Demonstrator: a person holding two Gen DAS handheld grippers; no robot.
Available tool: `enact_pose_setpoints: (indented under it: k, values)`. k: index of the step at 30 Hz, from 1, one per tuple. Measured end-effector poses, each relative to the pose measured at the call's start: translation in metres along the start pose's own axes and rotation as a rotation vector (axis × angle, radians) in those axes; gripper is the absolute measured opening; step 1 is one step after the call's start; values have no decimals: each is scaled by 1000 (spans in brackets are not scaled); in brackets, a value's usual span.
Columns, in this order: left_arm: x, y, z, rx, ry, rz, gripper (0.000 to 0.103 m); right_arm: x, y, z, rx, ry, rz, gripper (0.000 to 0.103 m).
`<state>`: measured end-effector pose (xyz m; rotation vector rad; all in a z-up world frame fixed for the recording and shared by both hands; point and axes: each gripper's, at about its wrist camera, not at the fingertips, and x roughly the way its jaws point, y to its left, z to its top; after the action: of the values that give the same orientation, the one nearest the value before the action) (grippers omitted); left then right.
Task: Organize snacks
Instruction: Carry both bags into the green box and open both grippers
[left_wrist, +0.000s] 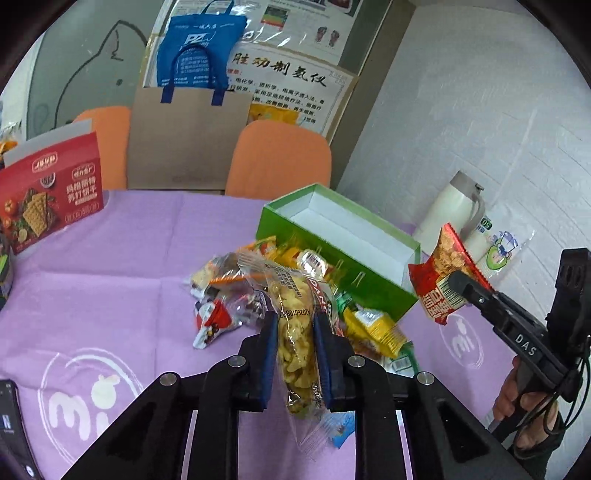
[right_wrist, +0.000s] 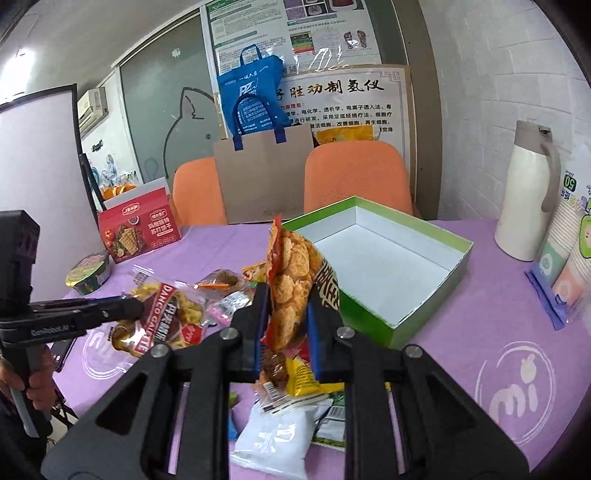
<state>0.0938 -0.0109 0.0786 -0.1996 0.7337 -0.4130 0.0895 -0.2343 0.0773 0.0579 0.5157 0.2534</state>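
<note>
Both grippers are carrying snacks at once. The left gripper (left_wrist: 295, 325) is clamping a clear packet of yellow biscuits (left_wrist: 293, 325) between its blue pads, holding it above the snack pile (left_wrist: 258, 291) on the purple tablecloth (left_wrist: 110, 280). The right gripper (right_wrist: 286, 314) is pinching a red packet of crisps (right_wrist: 291, 280) — upright, lifted off the cloth — just beside the near-left wall of the open green box (right_wrist: 373, 325). The box's white inside is showing bare. More packets are lying under the right gripper, a white pouch (right_wrist: 273, 439) among them. Off to the right, a white flask (right_wrist: 524, 206) is standing near the wall.
</note>
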Motion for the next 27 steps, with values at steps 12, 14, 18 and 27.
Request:
enact_pose_setpoints:
  k: [12, 14, 18, 27]
  values:
    - [72, -61, 101, 30, -47, -39, 19, 53, -58, 21, 59, 27, -75, 21]
    - [94, -66, 109, 27, -33, -24, 19, 63, -67, 16, 76, 44, -71, 21]
    - [144, -71, 111, 28, 36, -9, 19, 79, -78, 10, 97, 66, -43, 20]
    - [190, -57, 93, 31, 110, -17, 74, 102, -71, 5, -53, 88, -87, 52]
